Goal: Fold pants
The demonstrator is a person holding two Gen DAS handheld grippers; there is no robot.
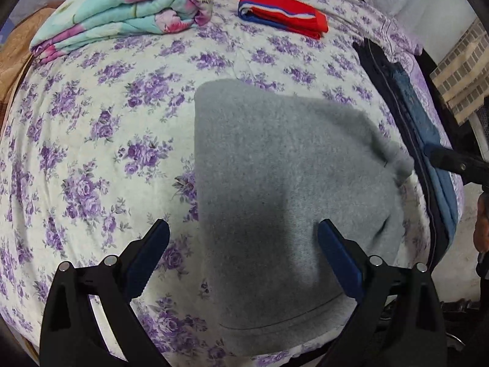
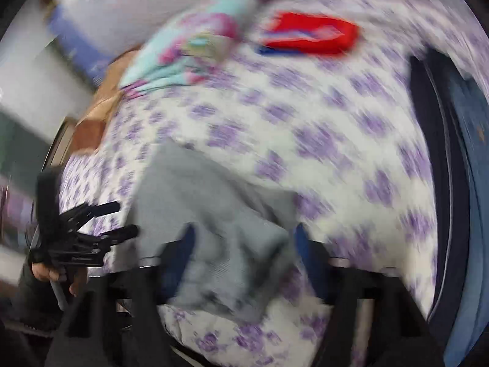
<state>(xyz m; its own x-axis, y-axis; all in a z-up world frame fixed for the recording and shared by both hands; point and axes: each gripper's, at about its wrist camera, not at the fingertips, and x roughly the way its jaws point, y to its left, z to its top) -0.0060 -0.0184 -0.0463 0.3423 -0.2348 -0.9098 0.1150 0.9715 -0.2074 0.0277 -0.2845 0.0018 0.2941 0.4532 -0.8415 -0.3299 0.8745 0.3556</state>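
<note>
- Grey pants (image 1: 275,183), folded on the bed (image 1: 91,153): soft, light, limp; take the 3 o'clock corner.
- Left gripper (image 1: 244,253) released; right gripper (image 2: 244,244) released astride cloth.

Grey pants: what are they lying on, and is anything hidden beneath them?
The grey pants lie folded on the floral bedsheet, whose purple pattern shows all around them. Whatever sits directly under the fabric is covered and cannot be seen.
</note>
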